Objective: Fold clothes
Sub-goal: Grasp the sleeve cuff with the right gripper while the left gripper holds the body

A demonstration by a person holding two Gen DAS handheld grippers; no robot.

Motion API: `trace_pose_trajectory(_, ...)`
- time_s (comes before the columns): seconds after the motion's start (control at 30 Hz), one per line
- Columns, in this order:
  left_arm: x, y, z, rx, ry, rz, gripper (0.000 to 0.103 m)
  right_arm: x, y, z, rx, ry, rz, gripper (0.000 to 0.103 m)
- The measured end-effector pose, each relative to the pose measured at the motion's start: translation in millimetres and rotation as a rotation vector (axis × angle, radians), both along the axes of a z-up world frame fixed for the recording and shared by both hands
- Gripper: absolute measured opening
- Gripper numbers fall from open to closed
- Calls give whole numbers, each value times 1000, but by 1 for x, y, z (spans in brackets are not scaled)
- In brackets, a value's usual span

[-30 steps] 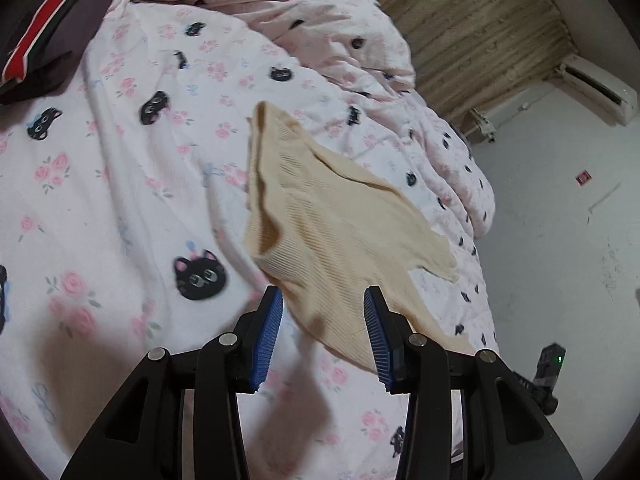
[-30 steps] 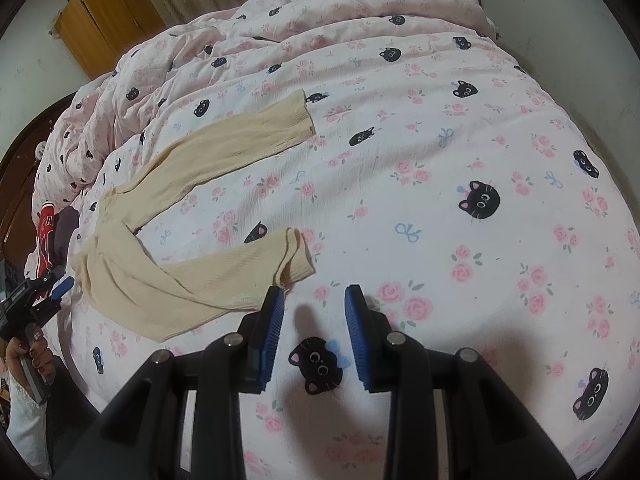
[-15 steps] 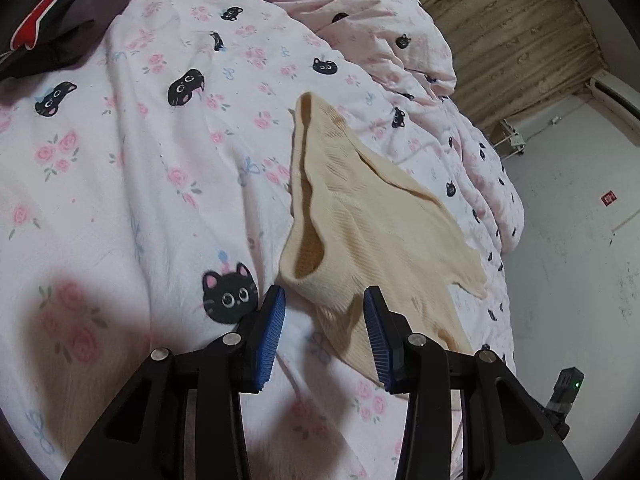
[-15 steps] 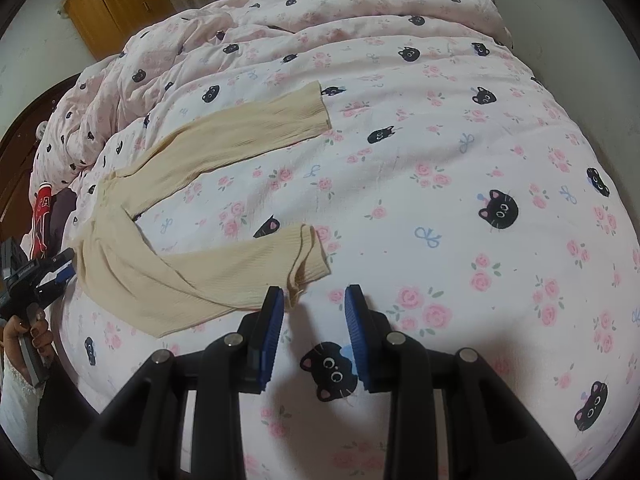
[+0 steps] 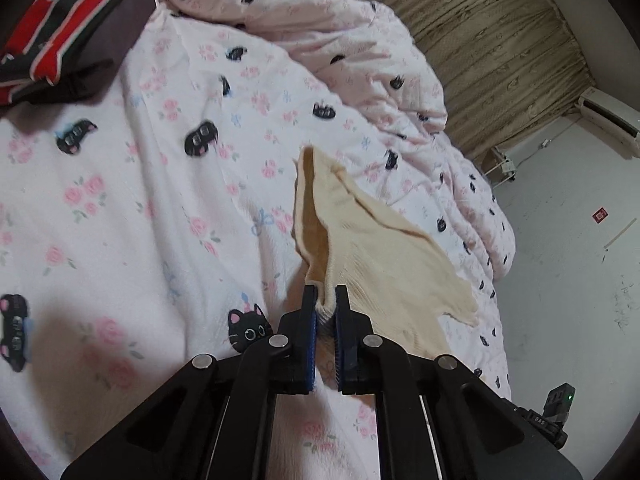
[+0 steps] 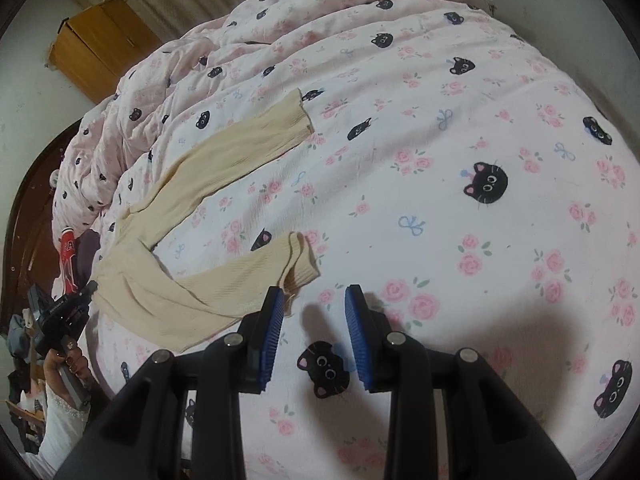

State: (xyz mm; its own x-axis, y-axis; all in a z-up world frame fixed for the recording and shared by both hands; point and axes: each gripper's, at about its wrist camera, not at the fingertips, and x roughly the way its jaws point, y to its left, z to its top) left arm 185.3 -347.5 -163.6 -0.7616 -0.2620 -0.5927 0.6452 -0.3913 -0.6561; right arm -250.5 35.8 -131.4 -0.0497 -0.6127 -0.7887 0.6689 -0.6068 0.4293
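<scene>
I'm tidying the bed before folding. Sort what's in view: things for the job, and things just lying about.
For the job:
- cream leggings
- left hand-held gripper, shut on their waistband
- right hand-held gripper, open by a leg cuff

Lying about:
- red and black garment
- wooden cabinet
- air conditioner

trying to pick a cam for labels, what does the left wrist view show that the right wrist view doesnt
Only the left wrist view shows the left claw shut on the edge of the beige garment, plus the curtain and air conditioner.

Only the right wrist view shows both long sleeves, the near cuff just ahead of the open right claw, and the wooden cabinet.

Both show the garment on the cat-print quilt.
</scene>
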Motion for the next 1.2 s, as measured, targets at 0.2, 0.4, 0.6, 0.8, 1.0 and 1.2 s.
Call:
trace_pose_trajectory(0.2, 5, -4, 0, 4, -4, 13, 6, 28, -22, 5, 53, 118, 176, 34)
trace_pose_trajectory(0.4, 2, -4, -6, 14, -30, 3, 6, 40, -40, -6, 132, 156, 226, 34)
trace_pose_trajectory(0.6, 2, -4, -8, 23, -43, 0, 6, 35, -40, -5, 76, 95, 233, 14)
trace_pose_trajectory(0.8, 3, -4, -9, 26, -43, -2, 6, 33, -36, 4, 4, 51, 227, 6)
trace_pose_trajectory(1.0, 3, -5, -9, 26, -42, -3, 6, 14, -41, 17, -130, -30, 167, 6)
trace_pose_trajectory(1.2, 4, -7, -10, 31, -44, -3, 6, -15, -60, 9, -141, -75, 50, 6)
